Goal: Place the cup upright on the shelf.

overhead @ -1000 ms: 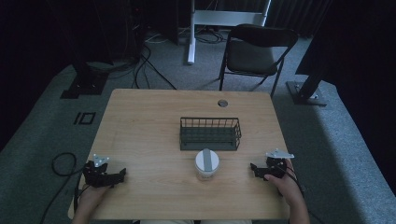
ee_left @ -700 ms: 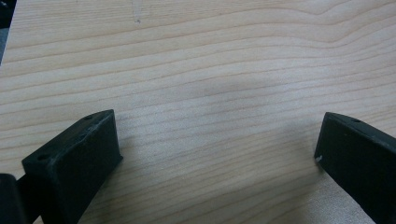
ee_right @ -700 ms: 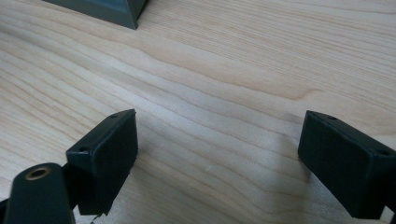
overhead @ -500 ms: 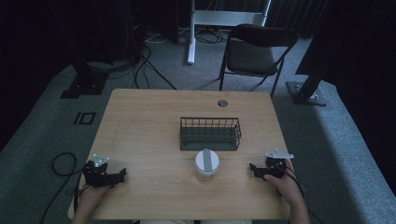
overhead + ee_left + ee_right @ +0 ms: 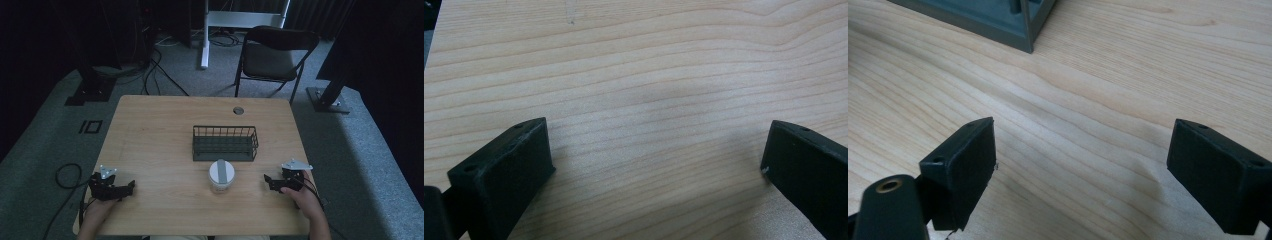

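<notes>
White and round, with a grey band crossing its lid: a small tub (image 5: 221,176) sitting upright on the counter (image 5: 160,135), near the person's edge and just in front of a dark wire basket (image 5: 225,143), a narrow gap showing between the two. Lying between the two claws, well apart from each.

Pale wood grain running across the counter, bare apart from these things and a small round grommet (image 5: 238,110) near the far edge. Resting at the near left corner, the left claw (image 5: 131,187), jaws spread wide with nothing between them but bare wood in the left gripper view (image 5: 654,145). Resting at the near right, the right claw (image 5: 267,181), jaws likewise gaping and empty (image 5: 1080,150), a corner of the basket (image 5: 1013,25) showing ahead.

Beyond the counter: grey carpet, a dark folding chair (image 5: 274,55), black stand bases, loose cables and dark curtains.
</notes>
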Tool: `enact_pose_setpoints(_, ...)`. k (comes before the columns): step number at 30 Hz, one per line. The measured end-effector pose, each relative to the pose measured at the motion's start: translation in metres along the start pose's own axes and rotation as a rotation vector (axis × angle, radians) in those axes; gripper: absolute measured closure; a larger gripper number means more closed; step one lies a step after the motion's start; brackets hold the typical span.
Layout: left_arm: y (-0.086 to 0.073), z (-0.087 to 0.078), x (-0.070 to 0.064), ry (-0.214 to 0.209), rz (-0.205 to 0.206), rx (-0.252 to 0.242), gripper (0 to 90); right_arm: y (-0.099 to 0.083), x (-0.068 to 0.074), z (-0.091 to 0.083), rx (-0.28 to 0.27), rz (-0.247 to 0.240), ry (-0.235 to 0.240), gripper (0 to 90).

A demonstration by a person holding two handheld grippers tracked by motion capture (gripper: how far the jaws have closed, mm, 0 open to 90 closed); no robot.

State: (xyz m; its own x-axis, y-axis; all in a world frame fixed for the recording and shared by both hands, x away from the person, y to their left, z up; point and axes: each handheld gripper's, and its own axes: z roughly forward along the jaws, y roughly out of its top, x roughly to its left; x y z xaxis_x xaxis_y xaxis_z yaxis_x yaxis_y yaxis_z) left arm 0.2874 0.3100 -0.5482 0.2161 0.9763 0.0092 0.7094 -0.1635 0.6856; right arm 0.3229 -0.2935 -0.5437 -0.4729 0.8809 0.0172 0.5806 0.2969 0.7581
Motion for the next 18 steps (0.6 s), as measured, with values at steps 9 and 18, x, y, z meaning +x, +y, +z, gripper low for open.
enact_pose_setpoints(9,0.000,0.000,0.000,0.000,0.000,0.000,0.1,0.006,0.008,-0.003,-0.035,-0.006,0.046,11.9)
enact_pose_setpoints(18,0.000,0.000,0.000,0.000,0.000,0.000,0.1,0.009,0.020,-0.003,-0.061,-0.047,0.121,12.0)
